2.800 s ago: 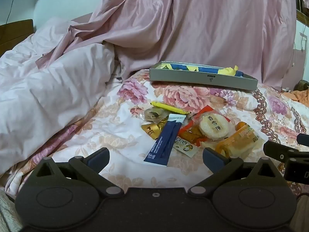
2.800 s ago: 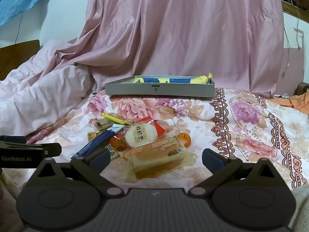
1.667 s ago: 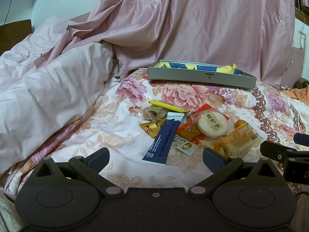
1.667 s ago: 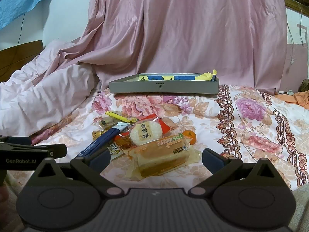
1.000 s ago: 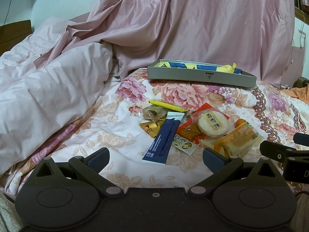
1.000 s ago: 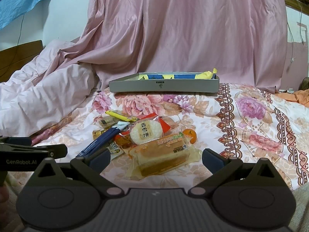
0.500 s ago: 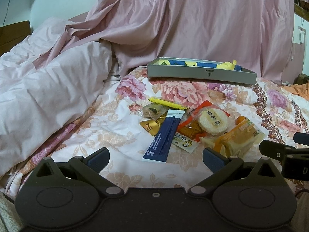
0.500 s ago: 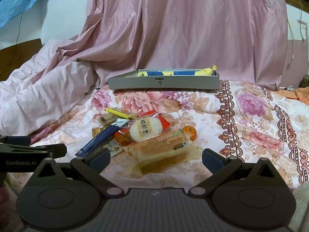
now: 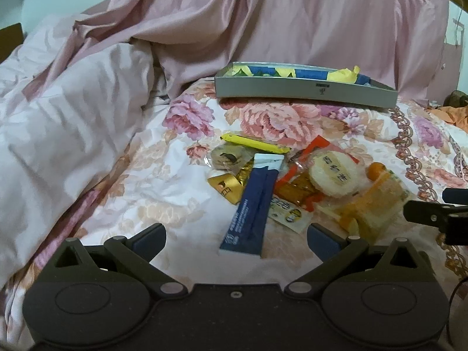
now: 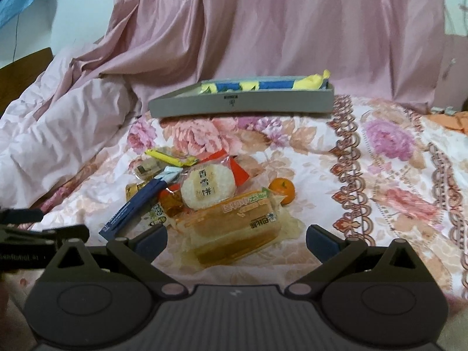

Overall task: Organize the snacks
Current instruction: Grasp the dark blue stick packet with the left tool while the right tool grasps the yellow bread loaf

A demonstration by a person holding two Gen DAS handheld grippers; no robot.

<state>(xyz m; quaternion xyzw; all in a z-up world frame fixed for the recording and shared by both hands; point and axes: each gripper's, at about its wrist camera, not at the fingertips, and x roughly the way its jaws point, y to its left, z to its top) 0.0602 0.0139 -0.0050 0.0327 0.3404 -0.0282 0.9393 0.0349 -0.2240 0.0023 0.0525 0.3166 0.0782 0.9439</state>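
A pile of snacks lies on the flowered bedspread. It holds a long dark blue packet (image 9: 251,204) (image 10: 134,207), a round white rice cracker (image 9: 335,174) (image 10: 207,185), a wrapped yellow cake (image 10: 237,231) (image 9: 371,201), a yellow stick (image 9: 254,144), a gold packet (image 9: 225,185) and a small orange (image 10: 281,189). A grey tray (image 9: 304,90) (image 10: 242,103) with blue and yellow packets stands behind the pile. My left gripper (image 9: 236,238) is open just short of the blue packet. My right gripper (image 10: 236,238) is open, with the cake's near end between its fingers.
A crumpled pink duvet (image 9: 58,122) rises on the left. A pink curtain (image 10: 278,29) hangs behind the tray. The right gripper's side shows at the right edge of the left wrist view (image 9: 433,215). Orange cloth (image 9: 450,117) lies at the far right.
Both grippers have moved forward and down toward the snack pile, which looks larger and nearer. The snacks and tray have not moved. Both stay open.
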